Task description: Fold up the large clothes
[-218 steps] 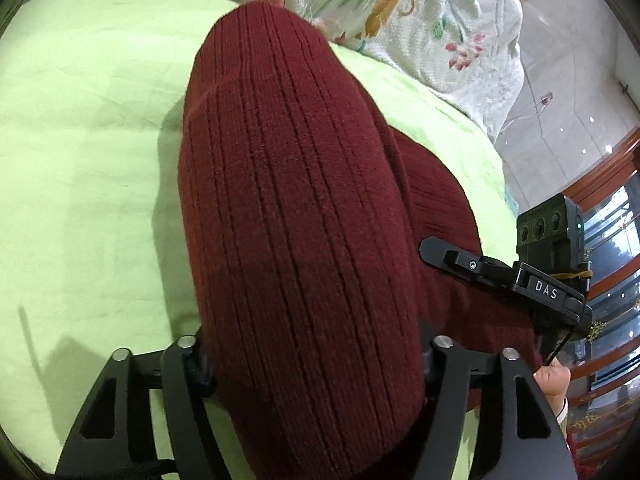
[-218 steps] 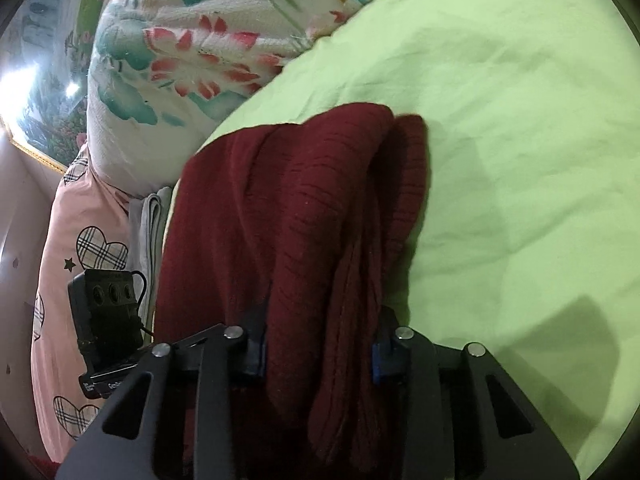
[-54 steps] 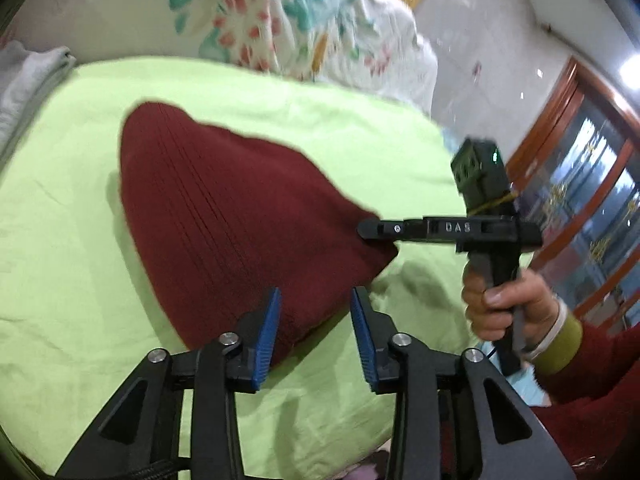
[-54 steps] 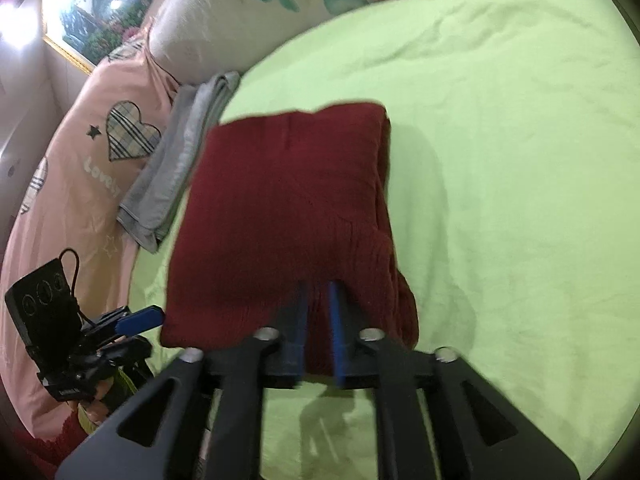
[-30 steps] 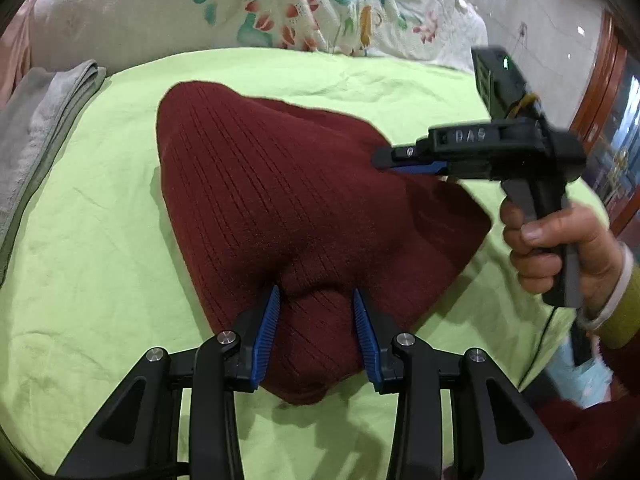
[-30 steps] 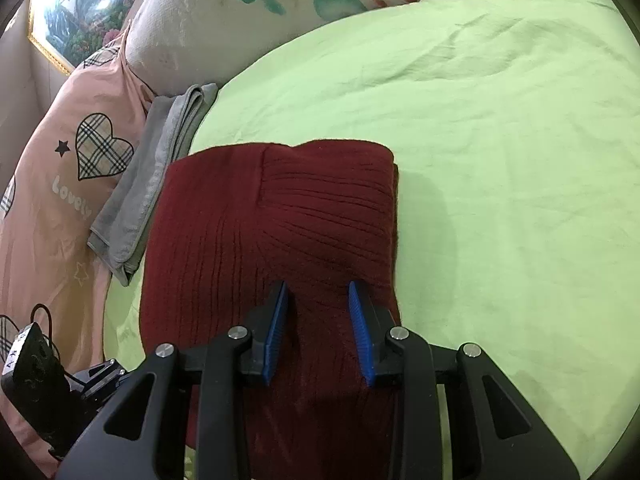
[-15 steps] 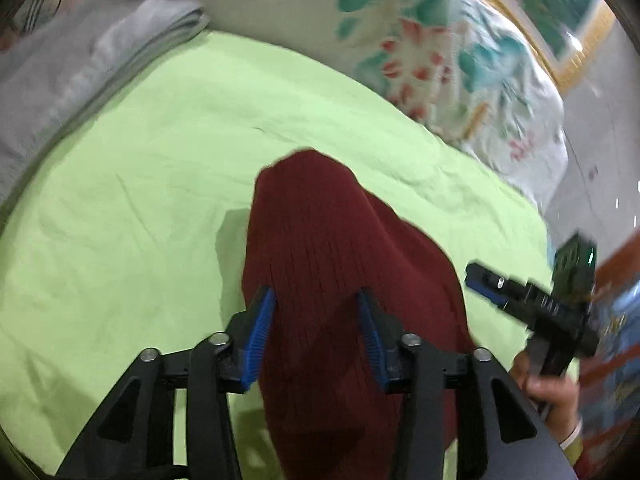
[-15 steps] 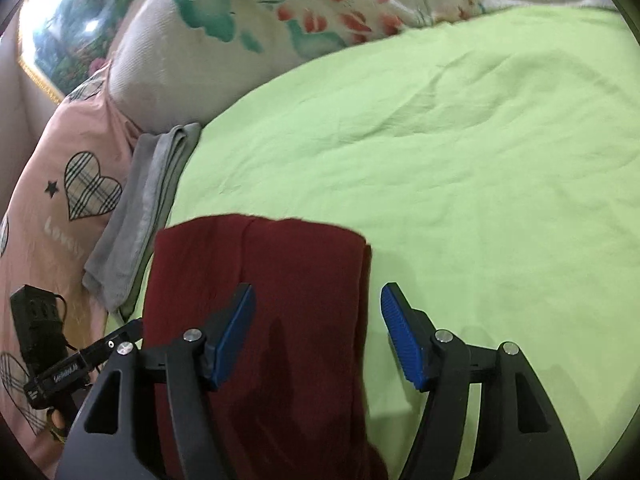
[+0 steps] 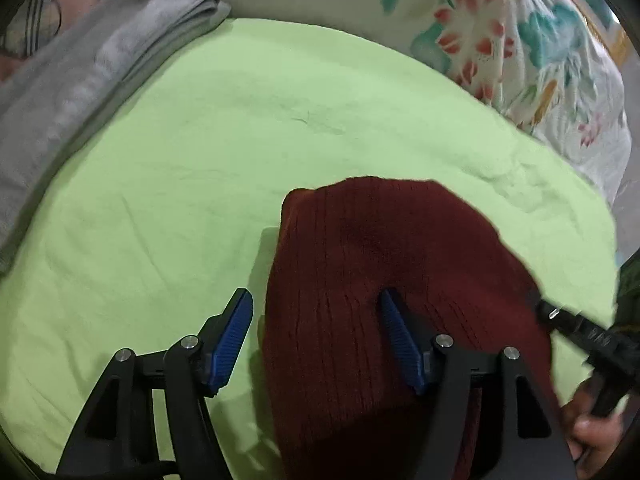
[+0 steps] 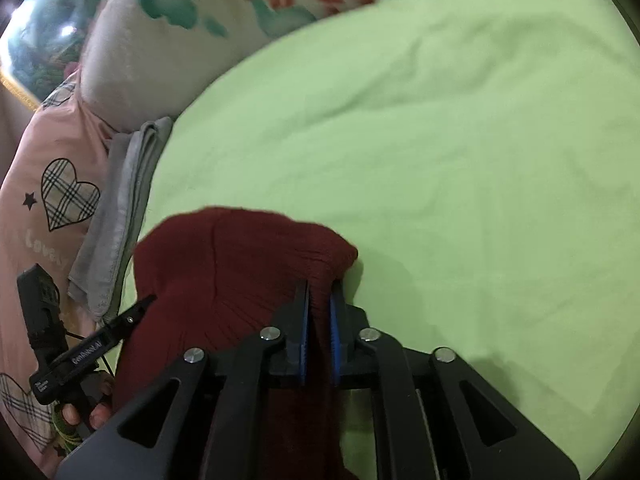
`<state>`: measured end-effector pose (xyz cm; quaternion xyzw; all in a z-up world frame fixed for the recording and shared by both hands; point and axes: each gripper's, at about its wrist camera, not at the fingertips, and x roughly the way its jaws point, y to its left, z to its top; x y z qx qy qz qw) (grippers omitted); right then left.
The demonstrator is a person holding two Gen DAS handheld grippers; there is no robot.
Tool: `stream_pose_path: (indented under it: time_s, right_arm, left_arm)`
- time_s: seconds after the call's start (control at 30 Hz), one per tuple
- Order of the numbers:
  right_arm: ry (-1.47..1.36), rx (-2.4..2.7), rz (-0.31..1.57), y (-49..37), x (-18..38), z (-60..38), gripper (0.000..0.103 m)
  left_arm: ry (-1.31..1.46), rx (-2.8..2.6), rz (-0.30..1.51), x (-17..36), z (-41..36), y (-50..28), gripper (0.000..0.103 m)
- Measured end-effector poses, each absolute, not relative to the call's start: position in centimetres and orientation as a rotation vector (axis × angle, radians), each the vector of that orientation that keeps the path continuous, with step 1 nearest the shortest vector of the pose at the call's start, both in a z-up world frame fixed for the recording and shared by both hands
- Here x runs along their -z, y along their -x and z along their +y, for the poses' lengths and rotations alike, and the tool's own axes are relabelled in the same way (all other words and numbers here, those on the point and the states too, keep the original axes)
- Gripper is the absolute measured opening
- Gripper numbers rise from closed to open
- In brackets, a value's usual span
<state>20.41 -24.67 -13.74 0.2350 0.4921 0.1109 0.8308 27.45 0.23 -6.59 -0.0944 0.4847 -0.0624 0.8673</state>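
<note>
A folded dark red ribbed sweater (image 9: 372,280) lies on the light green bed sheet (image 9: 200,160). My left gripper (image 9: 316,320) is open, its blue pads straddling the sweater's left edge; the right pad rests over the knit. In the right wrist view my right gripper (image 10: 319,312) is shut on the sweater (image 10: 240,264), pinching a ridge of knit near its right corner. The other hand-held gripper shows at each view's edge.
A folded grey cloth (image 9: 80,72) lies at the sheet's left edge, also seen in the right wrist view (image 10: 120,208). A floral pillow (image 9: 500,40) lies behind. A pink heart-print quilt (image 10: 52,200) lies at far left.
My right gripper has closed from wide open onto the sweater's right part. My left gripper has opened wider and shifted left, so the sweater's left edge now lies between its pads.
</note>
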Motion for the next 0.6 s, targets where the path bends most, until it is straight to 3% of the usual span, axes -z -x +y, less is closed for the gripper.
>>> stream_pose_path:
  time_s: [0.27,0.43,0.53,0.6]
  right_arm:
    - [-0.446,-0.301,0.899,-15.6,7.8,-24.3,0.016]
    - [-0.290,-0.376,0.929,-12.1,8.2,-20.7,0.016]
    - [-0.242,-0.320,1.025,-12.5,11.5,-20.3,0.016]
    - [-0.271,-0.297,1.026,-12.7,13.0,-21.0,0.016]
  left_arm:
    - [0.200,0.237,0.895,1.7,0.3,-20.2,0.057]
    - [0.111,0.252,0.933,2.9,-1.9,-16.1,0.057]
    - [0.119,0.241,0.966,5.0,-2.1,-15.6,0.066]
    - [0.136,0.237,0.970,5.6,-1.9,-15.9,0.078]
